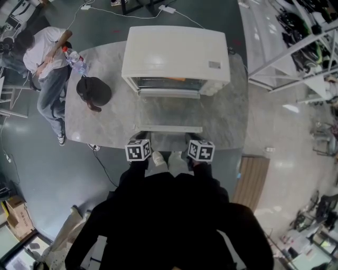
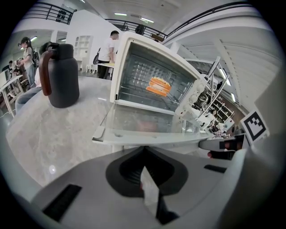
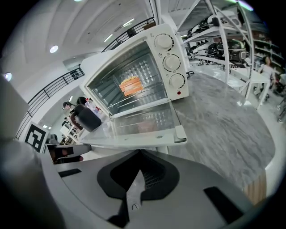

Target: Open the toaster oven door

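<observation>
The white toaster oven [image 1: 176, 52] sits upper middle of frame on the counter [image 1: 227, 116], glass door [image 1: 168, 113] flopped all the way open, lying flat.

A large open indoor hall, most likely a lab or workshop rather than a home; the polished grey floor [image 1: 31, 158] carries a loose white cable [image 1: 138, 16] and a cardboard box [image 1: 18, 216]; metal racks [image 3: 223, 38] loaded with dark gear, too small to identify, line one side; a railed upper gallery [image 2: 56, 9] runs under a white ceiling with strip lights [image 2: 120, 14]; other people [image 2: 109, 49] stand near further tables beyond the marble-topped table [image 1: 227, 116].
</observation>
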Demonstrator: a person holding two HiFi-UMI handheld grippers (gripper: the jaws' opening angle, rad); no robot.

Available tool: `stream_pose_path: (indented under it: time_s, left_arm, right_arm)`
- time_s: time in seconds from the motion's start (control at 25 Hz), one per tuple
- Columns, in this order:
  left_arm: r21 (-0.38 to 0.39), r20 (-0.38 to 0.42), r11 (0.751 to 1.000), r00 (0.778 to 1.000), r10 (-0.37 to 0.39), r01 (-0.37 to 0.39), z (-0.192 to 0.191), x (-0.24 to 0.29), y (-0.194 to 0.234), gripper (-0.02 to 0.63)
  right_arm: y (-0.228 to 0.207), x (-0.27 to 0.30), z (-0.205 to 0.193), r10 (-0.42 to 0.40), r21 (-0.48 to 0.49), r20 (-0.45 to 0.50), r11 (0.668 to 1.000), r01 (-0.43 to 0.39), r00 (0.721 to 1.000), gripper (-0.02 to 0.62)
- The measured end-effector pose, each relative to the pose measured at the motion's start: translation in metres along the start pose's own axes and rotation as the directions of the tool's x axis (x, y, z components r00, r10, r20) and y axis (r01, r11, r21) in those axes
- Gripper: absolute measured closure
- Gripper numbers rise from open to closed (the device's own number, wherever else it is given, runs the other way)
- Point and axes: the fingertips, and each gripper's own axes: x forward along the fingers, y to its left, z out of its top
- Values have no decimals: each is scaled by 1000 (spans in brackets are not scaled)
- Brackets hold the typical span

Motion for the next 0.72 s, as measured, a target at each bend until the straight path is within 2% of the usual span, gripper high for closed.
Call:
stream_pose_path:
  time_s: [0.72]
  left_arm:
    - [-5,-29,1000,1000,-3,3,-17,-1,-1,603]
  right_arm:
    - [-9,18,-17,-22,8,-36,1000,23,999,594]
